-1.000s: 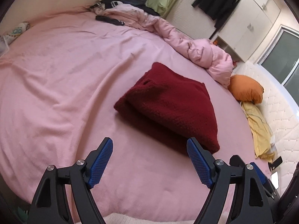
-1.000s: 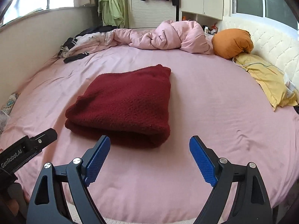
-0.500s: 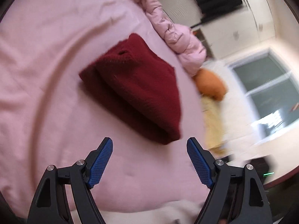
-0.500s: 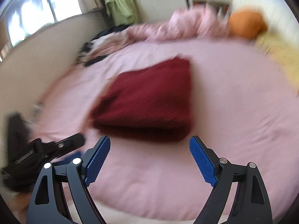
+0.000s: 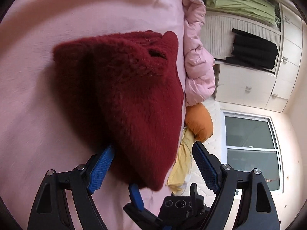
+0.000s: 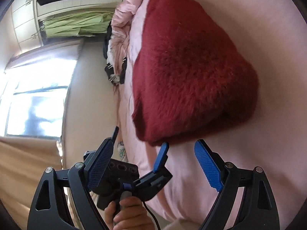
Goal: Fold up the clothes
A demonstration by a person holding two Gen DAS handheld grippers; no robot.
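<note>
Folded red sweater [image 5: 134, 95] lies on the pink bed [image 5: 38, 115]. Left gripper [image 5: 152, 167] jaws apart at its near corner, one pad at the fabric edge; this view alone shows an orange pillow [image 5: 199, 122]. Right gripper [image 6: 153, 166], jaws apart; its view alone shows a hand [image 6: 128, 216].

The folded red sweater [image 5: 134, 99] lay on the pink sheet [image 5: 38, 95], with bare sheet open all around it. Beyond it, a bunched pink duvet [image 5: 197, 61] and orange pillow [image 5: 199, 122] blocked the far edge.
</note>
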